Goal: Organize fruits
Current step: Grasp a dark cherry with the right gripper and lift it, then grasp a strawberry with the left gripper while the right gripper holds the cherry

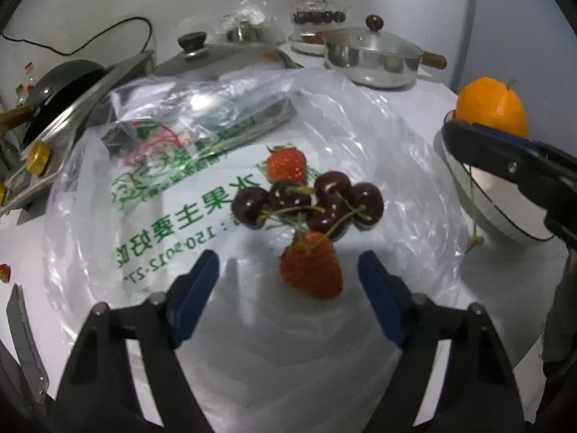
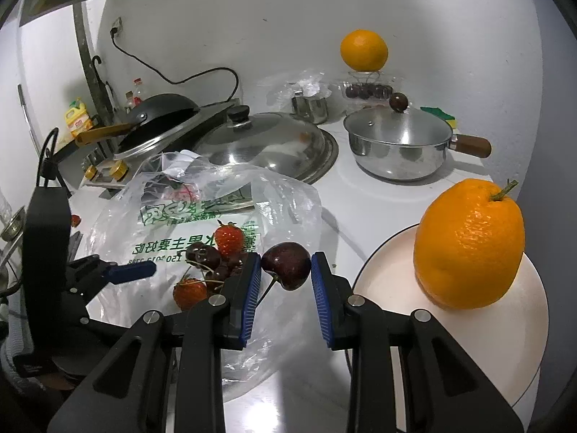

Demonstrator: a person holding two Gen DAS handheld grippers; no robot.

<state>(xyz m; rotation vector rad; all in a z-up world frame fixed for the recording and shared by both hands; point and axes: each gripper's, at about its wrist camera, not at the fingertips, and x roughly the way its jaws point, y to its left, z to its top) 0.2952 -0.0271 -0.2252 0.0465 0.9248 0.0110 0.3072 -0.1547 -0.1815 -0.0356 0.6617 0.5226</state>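
Observation:
A cluster of dark cherries (image 1: 306, 202) and two strawberries (image 1: 312, 270) lie on a clear plastic bag (image 1: 144, 187) with green print. My left gripper (image 1: 288, 270) is open just in front of the near strawberry. My right gripper (image 2: 286, 263) is shut on a single dark cherry (image 2: 286, 265) and holds it above the counter, left of a white plate (image 2: 389, 281). An orange (image 2: 468, 249) with a stem sits on that plate. The plate and orange (image 1: 492, 104) also show at the right of the left wrist view, with the right gripper's fingers (image 1: 505, 155) over them.
A steel saucepan with lid (image 2: 400, 144), a large glass lid (image 2: 267, 144), a black pan (image 2: 158, 115) and a stove stand behind the bag. A second orange (image 2: 364, 50) sits on a clear cherry box (image 2: 368, 90) by the wall. A stray strawberry (image 1: 4, 273) lies far left.

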